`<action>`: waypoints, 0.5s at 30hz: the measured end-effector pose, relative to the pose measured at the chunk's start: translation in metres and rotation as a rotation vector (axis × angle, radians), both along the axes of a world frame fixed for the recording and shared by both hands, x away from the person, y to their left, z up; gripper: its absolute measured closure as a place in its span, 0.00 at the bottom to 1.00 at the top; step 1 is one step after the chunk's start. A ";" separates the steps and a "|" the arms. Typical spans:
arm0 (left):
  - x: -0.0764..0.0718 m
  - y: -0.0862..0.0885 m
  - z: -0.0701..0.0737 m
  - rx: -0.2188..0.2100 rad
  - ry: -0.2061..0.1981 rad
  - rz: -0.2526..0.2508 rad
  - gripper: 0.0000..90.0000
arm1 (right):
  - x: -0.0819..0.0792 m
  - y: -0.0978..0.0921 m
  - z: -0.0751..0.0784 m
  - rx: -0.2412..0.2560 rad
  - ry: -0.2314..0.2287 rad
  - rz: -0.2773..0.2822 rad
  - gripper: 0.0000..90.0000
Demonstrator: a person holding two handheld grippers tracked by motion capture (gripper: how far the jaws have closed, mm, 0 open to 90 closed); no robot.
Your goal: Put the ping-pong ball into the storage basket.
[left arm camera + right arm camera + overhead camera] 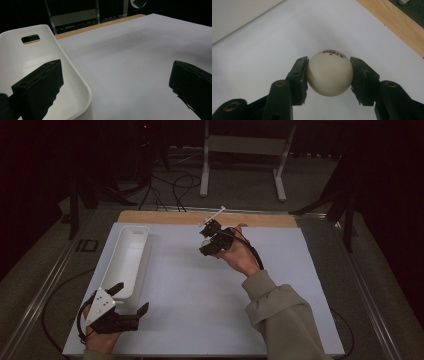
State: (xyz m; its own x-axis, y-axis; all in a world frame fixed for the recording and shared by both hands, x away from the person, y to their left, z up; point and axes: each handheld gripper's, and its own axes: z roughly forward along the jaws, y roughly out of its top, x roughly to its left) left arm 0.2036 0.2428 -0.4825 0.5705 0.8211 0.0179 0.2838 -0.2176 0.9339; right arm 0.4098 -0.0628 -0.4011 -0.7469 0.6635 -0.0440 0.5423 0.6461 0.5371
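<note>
A cream-white ball (329, 74) with small black and red print on top sits clamped between the two black jaws of my right gripper (329, 75). In the high view that right gripper (206, 241) hangs over the far middle of the white mat, the ball (206, 242) a pale spot at its tip. My left gripper (132, 298) rests at the near left of the mat, jaws spread wide with nothing between them. In the left gripper view one jaw overlaps the white bin (75, 75) and the other stands over bare mat.
A long white bin (127, 260) lies along the left side of the white mat (200, 295), empty inside, with a handle slot (30, 38) at its far end. A wooden strip (165, 217) edges the mat's far side. Cables and a metal stand (240, 150) lie beyond the table.
</note>
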 end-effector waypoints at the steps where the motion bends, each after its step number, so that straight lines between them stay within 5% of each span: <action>1: 0.000 0.000 0.000 0.001 0.000 0.000 0.00 | 0.000 0.000 0.000 0.002 -0.001 0.001 0.56; 15: 0.000 0.000 0.000 -0.003 0.000 0.001 0.00 | -0.007 0.013 0.008 0.011 -0.023 0.041 0.56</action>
